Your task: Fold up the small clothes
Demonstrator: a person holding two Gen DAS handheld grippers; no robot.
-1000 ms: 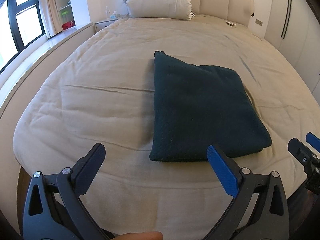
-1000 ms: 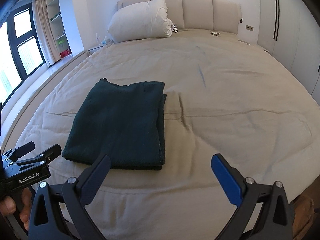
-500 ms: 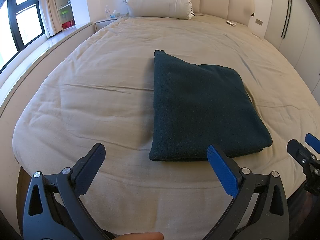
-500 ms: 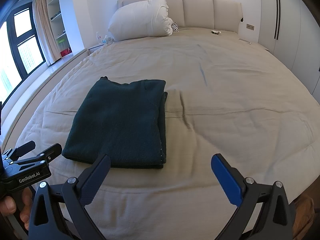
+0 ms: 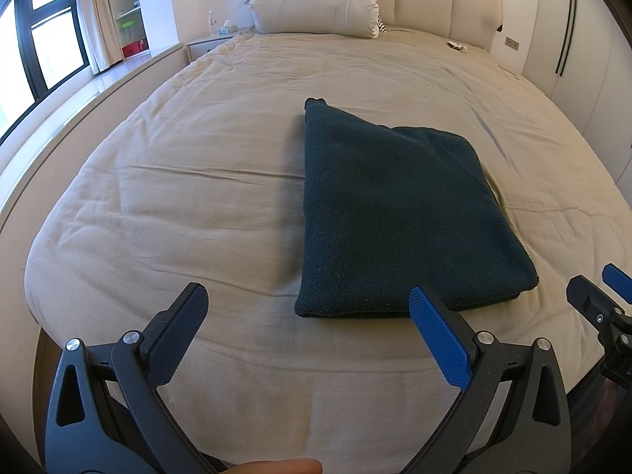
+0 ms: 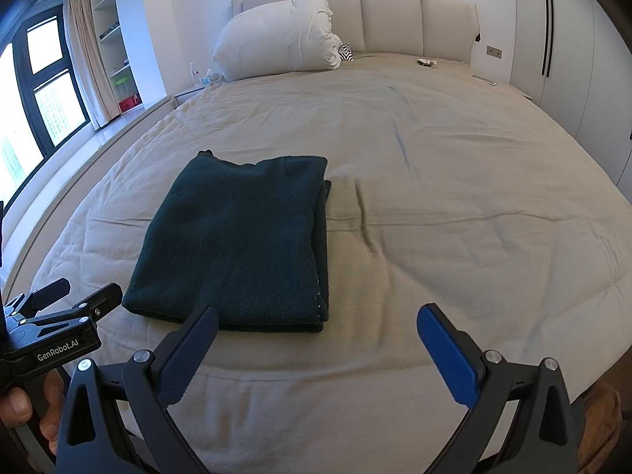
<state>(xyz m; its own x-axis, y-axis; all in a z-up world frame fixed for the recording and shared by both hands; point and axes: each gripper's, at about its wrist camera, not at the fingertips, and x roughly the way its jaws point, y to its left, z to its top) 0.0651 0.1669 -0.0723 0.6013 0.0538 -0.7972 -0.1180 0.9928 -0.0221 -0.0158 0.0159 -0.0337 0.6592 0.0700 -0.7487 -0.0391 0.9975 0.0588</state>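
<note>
Across the frame spreads the wide beige quilted bed (image 5: 197, 205); at centre lies the dark green knitted garment (image 5: 395, 213), folded, likely soft and limp, best pinched at a corner. Left hand-held gripper (image 5: 308, 316) and right hand-held gripper (image 6: 316, 335) gape wide, empty.

We see a wide bed (image 6: 434, 181) under a beige cover, with a plump white pillow (image 6: 276, 39) against its padded headboard (image 6: 395, 19). A curtained window (image 5: 43, 39) lights our left.

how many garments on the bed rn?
1. A folded dark green sweater lies on the bed near its foot, just ahead of both open grippers. None visible elsewhere.
</note>
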